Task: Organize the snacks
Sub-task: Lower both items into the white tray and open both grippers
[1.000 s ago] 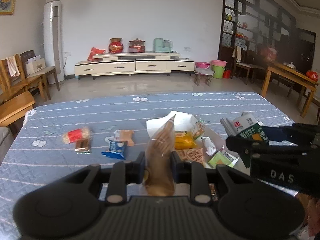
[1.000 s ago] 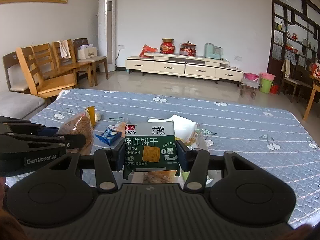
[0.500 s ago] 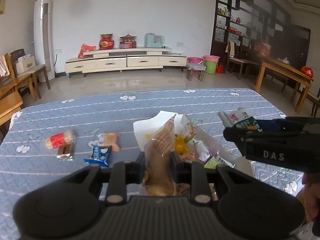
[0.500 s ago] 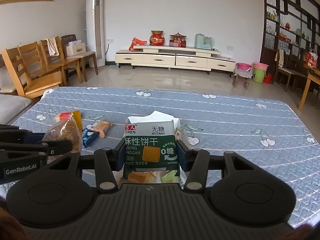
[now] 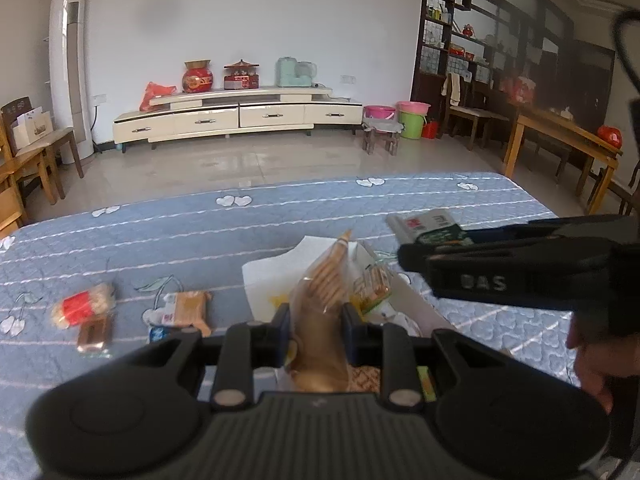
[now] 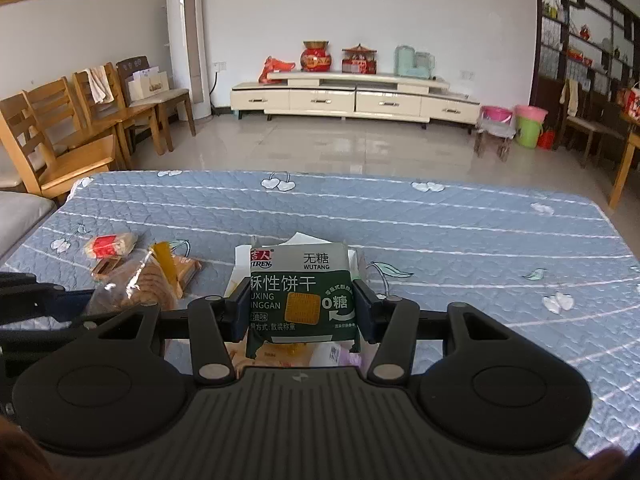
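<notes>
My left gripper [image 5: 314,322] is shut on a clear bag of round biscuits [image 5: 322,300], held upright over a white box [image 5: 272,280] that holds several snack packs. My right gripper [image 6: 298,306] is shut on a green-and-white cracker pack [image 6: 302,292], above the same white box [image 6: 240,258]. In the left wrist view the right gripper [image 5: 404,256] comes in from the right with the cracker pack [image 5: 424,226] sticking out of it. The biscuit bag [image 6: 132,288] also shows at the left in the right wrist view.
Loose snacks lie on the blue quilted table [image 5: 160,232] left of the box: a red-banded pack [image 5: 82,306], a brown bar [image 5: 94,334], a tan pack [image 5: 190,308] and a blue one [image 5: 160,334]. Wooden chairs [image 6: 60,136] stand past the table's left edge.
Both grippers have moved forward over the table with their packs still held. The box and loose snacks now sit lower and nearer in both views.
</notes>
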Action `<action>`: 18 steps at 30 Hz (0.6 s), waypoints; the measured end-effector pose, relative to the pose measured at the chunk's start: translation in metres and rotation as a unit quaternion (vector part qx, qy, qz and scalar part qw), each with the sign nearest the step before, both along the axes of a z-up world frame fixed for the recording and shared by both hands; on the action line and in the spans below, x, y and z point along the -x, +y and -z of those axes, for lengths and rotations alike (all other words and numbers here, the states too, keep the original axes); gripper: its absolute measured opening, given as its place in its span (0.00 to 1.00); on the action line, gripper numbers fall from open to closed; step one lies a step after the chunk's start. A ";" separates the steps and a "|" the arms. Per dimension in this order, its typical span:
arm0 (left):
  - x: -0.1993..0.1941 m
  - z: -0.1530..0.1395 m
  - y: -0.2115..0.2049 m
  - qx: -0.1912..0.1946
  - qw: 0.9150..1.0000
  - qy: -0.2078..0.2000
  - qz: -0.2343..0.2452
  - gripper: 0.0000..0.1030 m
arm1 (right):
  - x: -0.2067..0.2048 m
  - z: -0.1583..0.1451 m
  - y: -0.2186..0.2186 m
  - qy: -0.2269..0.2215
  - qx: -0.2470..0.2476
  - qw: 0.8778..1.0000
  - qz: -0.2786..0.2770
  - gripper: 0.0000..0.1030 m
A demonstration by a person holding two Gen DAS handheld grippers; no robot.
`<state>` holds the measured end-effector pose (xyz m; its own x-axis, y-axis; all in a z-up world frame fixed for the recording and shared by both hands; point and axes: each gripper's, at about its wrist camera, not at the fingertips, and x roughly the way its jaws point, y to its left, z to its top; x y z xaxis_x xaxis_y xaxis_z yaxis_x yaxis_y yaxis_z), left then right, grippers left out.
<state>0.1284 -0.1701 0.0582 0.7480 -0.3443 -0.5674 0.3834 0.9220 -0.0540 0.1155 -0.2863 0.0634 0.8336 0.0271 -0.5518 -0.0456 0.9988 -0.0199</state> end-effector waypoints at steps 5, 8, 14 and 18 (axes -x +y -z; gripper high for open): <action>-0.015 0.004 -0.008 0.006 1.000 0.009 0.008 0.23 | -0.038 0.005 -0.004 0.017 -0.005 1.000 -0.001 0.61; -0.018 0.010 -0.013 0.010 1.000 0.018 0.017 0.23 | -0.059 0.010 -0.010 0.027 -0.013 1.000 -0.003 0.61; -0.023 0.020 -0.023 0.030 0.997 0.044 0.047 0.23 | -0.071 0.009 -0.018 0.006 -0.021 1.000 -0.004 0.70; -0.022 0.025 -0.031 0.068 0.992 0.065 0.085 0.26 | -0.055 -0.001 -0.025 -0.018 -0.020 1.000 0.010 0.73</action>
<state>0.1503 -0.2009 0.0332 0.5963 -0.5383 -0.5955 0.5138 0.8259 -0.2321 0.1709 -0.3115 0.0639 0.8531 0.0315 -0.5207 -0.0255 0.9995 0.0187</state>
